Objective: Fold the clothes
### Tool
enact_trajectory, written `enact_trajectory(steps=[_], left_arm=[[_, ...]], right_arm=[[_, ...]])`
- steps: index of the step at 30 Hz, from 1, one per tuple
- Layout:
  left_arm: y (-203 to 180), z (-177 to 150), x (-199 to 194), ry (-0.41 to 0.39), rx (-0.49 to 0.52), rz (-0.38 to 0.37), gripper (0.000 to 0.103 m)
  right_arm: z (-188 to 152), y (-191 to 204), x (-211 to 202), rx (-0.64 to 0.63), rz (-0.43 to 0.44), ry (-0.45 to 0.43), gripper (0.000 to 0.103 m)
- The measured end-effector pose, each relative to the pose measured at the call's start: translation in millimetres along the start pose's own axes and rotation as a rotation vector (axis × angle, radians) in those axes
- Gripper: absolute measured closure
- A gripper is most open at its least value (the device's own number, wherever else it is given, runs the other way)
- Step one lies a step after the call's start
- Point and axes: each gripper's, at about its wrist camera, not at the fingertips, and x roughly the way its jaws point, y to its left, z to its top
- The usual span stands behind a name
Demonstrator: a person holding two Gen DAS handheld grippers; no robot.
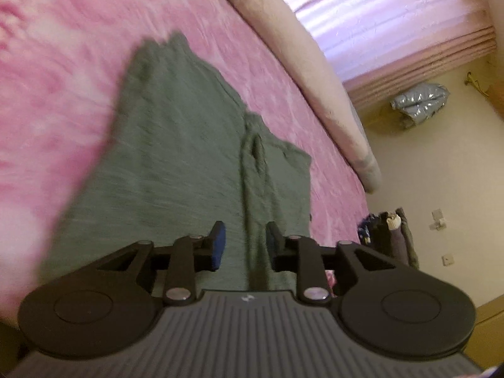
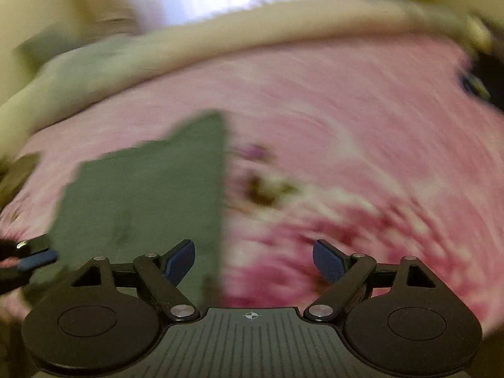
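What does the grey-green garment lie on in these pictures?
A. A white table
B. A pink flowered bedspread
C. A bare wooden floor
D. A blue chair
B: the grey-green garment lies spread flat on the pink flowered bedspread, which shows on both sides of it in each wrist view.

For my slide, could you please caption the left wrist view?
Left tool open over a folded grey-green garment on the pink bedspread.
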Motion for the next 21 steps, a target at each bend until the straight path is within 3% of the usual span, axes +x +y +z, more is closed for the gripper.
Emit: enact_trajectory(steps=[4,10,12,13,14,15,17,18,21], left_arm=[[-6,19,46,0.042,-0.009,0.03,0.074],[-8,46,94,0.084,-0.011,0.013,0.073],[-9,49,103,0.093,-0.011,0.002,0.078],[-10,49,106,0.095,0.002,0.002,0.093],[-12,50,107,0.097,0.02,0.007,0.101],[-14,49,106,0.094,0.043,0.01,0.101],[-20,50,97,0.079,0.095,0.013,0.101],[-25,52,90,0.072,0.116,0.011,0.101],[-41,62,59,0.012,0.213,0.044,0.101]], right_arm=[[14,-37,17,0.161,0.089,0.031,0.017],[28,-46,31,0.199,0.178,0.043,0.017],[35,-43,41,0.189,0.195,0.048,0.017],[38,-41,47,0.174,0.197,0.05,0.017],[42,-39,53,0.16,0.2,0.052,0.017],[45,-37,58,0.146,0.202,0.053,0.017],[56,-26,72,0.076,0.186,0.053,0.03],[62,-21,79,0.048,0.185,0.06,0.046],[77,1,98,-0.042,0.209,0.086,0.048]])
